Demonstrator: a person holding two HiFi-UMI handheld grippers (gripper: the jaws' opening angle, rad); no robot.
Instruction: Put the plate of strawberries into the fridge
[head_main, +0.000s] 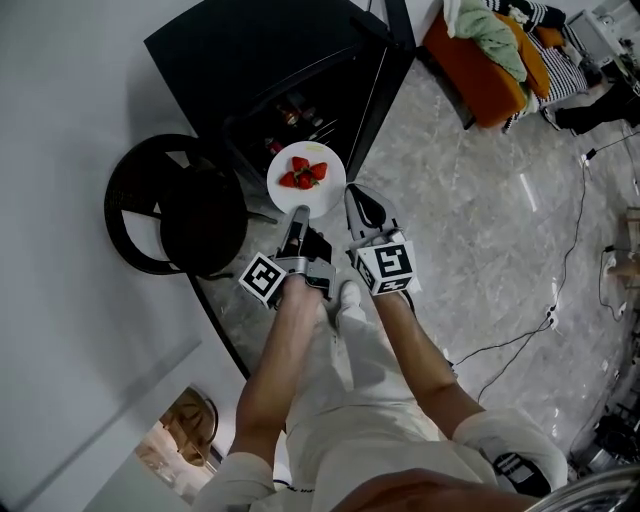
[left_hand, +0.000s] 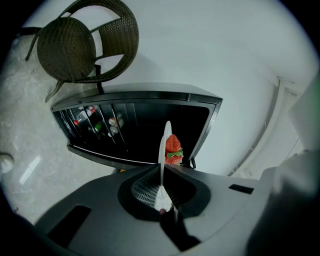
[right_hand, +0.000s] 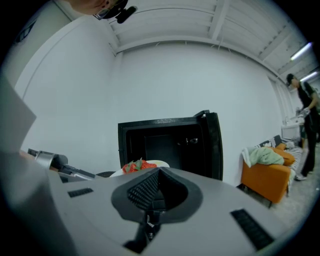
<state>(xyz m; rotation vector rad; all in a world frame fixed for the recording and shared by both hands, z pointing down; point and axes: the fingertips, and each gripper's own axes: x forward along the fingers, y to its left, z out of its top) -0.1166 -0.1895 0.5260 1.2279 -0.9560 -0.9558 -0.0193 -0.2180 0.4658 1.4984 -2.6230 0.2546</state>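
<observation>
A white plate (head_main: 325, 190) with several red strawberries (head_main: 303, 174) hangs in front of the small black fridge (head_main: 250, 60), whose door (head_main: 385, 95) stands open. My left gripper (head_main: 297, 215) is shut on the plate's near rim. In the left gripper view the plate (left_hand: 164, 145) runs edge-on between the jaws, with the strawberries (left_hand: 173, 148) on its right side. My right gripper (head_main: 357, 200) is just right of the plate, shut, with nothing in it. In the right gripper view the strawberries (right_hand: 137, 166) peek over the shut right gripper (right_hand: 159, 172), before the dark fridge opening (right_hand: 165, 145).
A dark wicker chair (head_main: 175, 205) stands left of the fridge against the white wall. Bottles sit on the fridge's inner racks (left_hand: 95, 122). An orange sofa (head_main: 490, 60) with clothes and a cable (head_main: 560, 290) on the marble floor are to the right. A person (right_hand: 305, 100) stands far right.
</observation>
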